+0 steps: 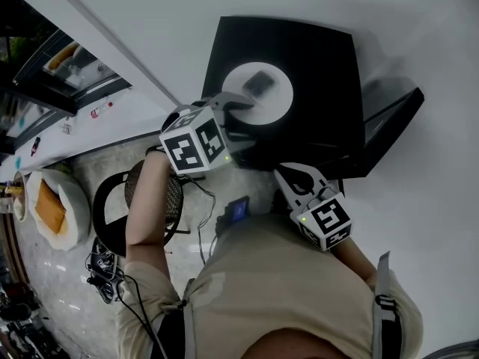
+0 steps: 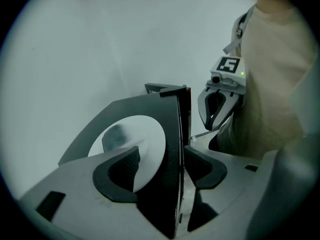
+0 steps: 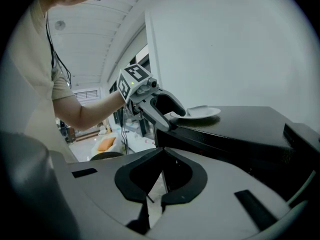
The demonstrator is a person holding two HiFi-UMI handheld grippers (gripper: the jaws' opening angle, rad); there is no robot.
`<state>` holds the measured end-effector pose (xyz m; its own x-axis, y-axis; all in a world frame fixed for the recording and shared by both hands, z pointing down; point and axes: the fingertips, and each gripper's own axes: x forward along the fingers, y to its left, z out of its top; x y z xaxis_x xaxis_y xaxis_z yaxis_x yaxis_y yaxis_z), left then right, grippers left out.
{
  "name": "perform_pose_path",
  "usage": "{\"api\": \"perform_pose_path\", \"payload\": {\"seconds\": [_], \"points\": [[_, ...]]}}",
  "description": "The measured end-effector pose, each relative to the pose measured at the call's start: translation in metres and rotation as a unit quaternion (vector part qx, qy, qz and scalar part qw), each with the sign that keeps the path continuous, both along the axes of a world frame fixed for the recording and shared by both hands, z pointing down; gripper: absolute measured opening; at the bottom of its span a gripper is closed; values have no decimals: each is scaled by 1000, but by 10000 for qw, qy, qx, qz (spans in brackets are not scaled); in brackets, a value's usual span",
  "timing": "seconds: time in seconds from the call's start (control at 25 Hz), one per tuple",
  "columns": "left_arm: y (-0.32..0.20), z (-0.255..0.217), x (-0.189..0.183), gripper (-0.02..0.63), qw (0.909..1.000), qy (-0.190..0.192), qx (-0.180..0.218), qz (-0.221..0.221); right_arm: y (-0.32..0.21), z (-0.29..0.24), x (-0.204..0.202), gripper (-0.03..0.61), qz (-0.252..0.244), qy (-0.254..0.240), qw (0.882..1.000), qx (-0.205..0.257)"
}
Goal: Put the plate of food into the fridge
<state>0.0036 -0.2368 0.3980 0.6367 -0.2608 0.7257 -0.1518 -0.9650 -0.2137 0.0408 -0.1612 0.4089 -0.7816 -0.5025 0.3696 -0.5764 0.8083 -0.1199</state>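
**Plate on fridge top, left gripper wide at its rim**

Nearest the head camera: the person's beige shirt (image 1: 284,290), filling the bottom of the view. Both forearms reach forward from it.

Right gripper (image 1: 288,172) (image 3: 163,151): jaws closed tip to tip, nothing between them. It sits low, close to the near edge of the black fridge (image 1: 314,66). Contact with the fridge can't be told.

Left gripper (image 1: 243,118) (image 2: 162,161) (image 3: 167,109): jaws spread wide. One pad reaches over the rim of the plate, the other lies past the fridge's top edge. Neither pad presses on the plate.

Plate (image 1: 273,103) (image 2: 145,134) (image 3: 202,114): white, round, lying flat on top of the fridge, towards its near left corner. A small grey piece of food (image 1: 259,82) (image 2: 116,136) lies on it, off centre.

A black panel (image 1: 393,122) angles off the fridge's right side in the head view.

Floor, left of the person: a round black stool (image 1: 142,200), and beside it a pale cushion with an orange insert (image 1: 52,208).
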Motion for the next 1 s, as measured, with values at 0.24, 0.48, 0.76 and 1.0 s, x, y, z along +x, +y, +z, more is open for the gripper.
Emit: {"api": "perform_pose_path", "payload": {"seconds": [0.24, 0.48, 0.76, 1.0], "points": [[0, 10, -2, 268, 9920, -842, 930, 123, -1, 1, 1, 21, 49, 51, 10000, 48], [-1, 12, -1, 267, 9875, -847, 1324, -54, 0, 1, -4, 21, 8, 53, 10000, 52], [5, 6, 1, 253, 9895, -617, 1284, -243, 5, 0, -6, 21, 12, 59, 9999, 88], [16, 3, 1, 230, 9899, -444, 1329, -196, 7, 1, -5, 21, 101, 83, 9999, 50]]}}
